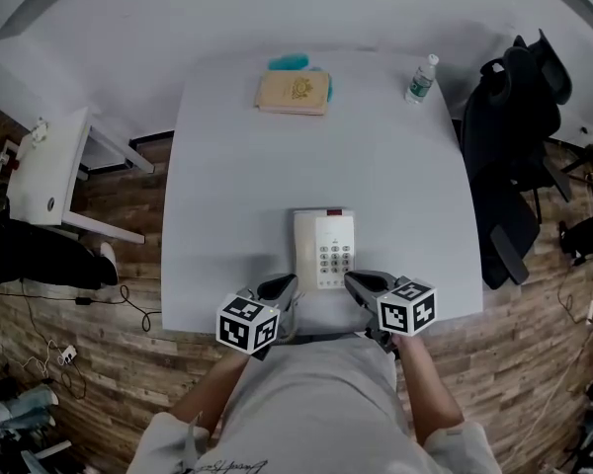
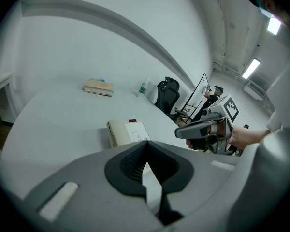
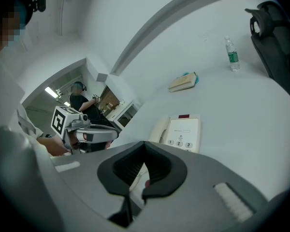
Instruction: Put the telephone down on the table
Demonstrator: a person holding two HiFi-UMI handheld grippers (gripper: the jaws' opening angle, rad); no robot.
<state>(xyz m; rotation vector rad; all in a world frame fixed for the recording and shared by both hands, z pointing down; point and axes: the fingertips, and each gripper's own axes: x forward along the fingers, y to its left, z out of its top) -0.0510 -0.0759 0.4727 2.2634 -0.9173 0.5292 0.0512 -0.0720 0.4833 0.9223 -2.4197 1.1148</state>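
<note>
One telephone (image 1: 324, 249) lies flat on the white table (image 1: 237, 166), close to its near edge, with the handset on its left side. Two grippers flank the phone's near end: the left gripper (image 1: 280, 288) just beside the near-left corner, the right gripper (image 1: 361, 283) just beside the near-right. Both sets of jaws are clenched together with nothing between them, and each gripper carries one marker cube. At the far edge of the table are three more items. One tan book (image 1: 293, 94) lies flat with a teal object (image 1: 289, 62) partly hidden behind it, and one plastic bottle (image 1: 422, 78) stands upright at the far right. One black chair (image 1: 514, 146) stands off the table's right side.
</note>
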